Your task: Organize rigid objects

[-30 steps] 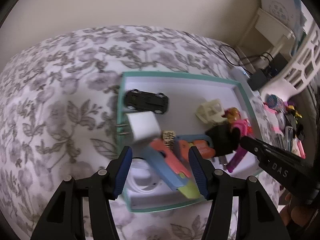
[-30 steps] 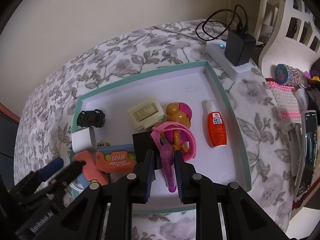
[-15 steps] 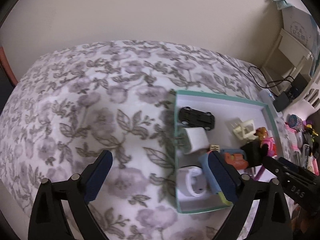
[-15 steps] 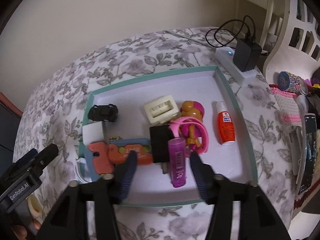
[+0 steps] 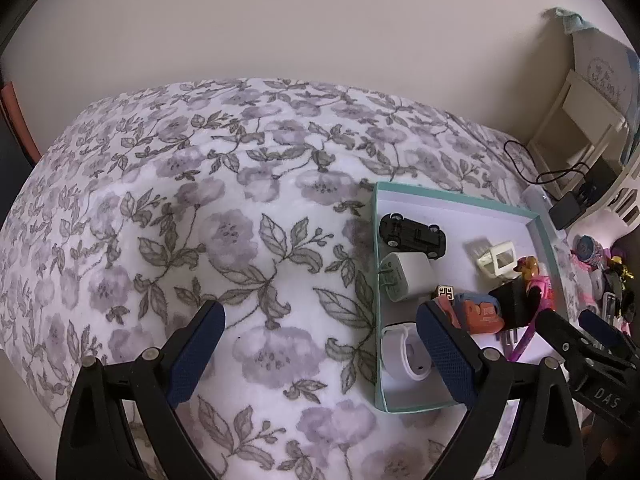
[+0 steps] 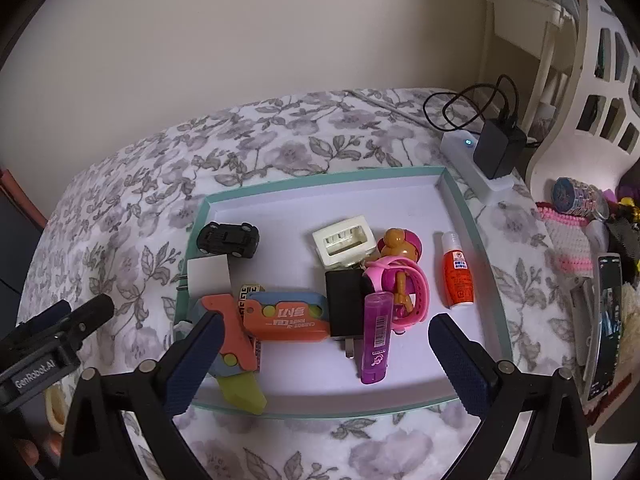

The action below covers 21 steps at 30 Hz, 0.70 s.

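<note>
Vs 1 s earlier: left gripper (image 5: 320,344) had pulled off the tray (image 6: 320,184) and swung out over the floral bedspread (image 5: 200,200); its fingers went from narrow around the toy knife to wide apart, holding nothing. Right gripper (image 6: 320,348) had also let go: it was pinched on the purple tube (image 6: 376,334) before, and its fingers were now spread wide with the tube lying flat in the tray's near middle, free of both pads.

All task items sat inside the tray. Largest to smallest, relative to the tray: orange-and-blue toy knife (image 6: 240,340) at the near-left corner, its green tip overhanging the near rim; orange case (image 6: 288,316) just right of it; black adapter (image 6: 344,304) at centre, touching the tube; pink figure (image 6: 400,272) right of centre; white charger (image 6: 210,276) against the left wall; cream block (image 6: 344,240) mid-tray; black toy car (image 6: 228,238) at the far-left corner; orange bottle (image 6: 456,276) near the right wall.

View differences: only the left wrist view showed the white round piece (image 5: 404,356) in the near-left corner, hidden by the finger in the right view. Only the right wrist view showed the bottle and the full tube; the left view caught just the tube's end.
</note>
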Motion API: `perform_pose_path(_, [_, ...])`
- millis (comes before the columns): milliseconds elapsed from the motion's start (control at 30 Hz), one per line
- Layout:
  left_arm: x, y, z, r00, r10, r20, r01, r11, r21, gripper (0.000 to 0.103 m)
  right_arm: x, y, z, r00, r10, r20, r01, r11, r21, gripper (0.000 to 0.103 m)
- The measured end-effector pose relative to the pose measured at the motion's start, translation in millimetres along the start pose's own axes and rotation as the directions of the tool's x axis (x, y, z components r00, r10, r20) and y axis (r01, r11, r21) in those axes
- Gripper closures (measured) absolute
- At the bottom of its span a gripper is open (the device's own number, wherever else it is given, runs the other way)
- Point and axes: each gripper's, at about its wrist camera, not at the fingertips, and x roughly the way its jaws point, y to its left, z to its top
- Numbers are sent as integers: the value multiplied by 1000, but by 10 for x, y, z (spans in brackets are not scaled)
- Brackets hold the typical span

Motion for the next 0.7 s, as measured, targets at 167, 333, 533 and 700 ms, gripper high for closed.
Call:
perform_pose_path(167, [-123,-17,-6,993,101,55,-103,994,30,6,-77,35,-16,1000,1,23,-1,1000,-3,0])
perform_pose_path(333, [-179,-1,-20,991,118,68,-120,992,34,6,-140,93,-26,999,-2,39,2,1000,-20,0])
perform_pose_path(533, [-206,-7,-42,977,204,70,-207,977,50,6,-188,137,-37,999,4,49,-3,1000,-29,0])
perform_pose_path(700, [-208,8,-45,978,197,64,-200,979,46,6,-190,168,-31,999,3,50,-1,999,-45,0])
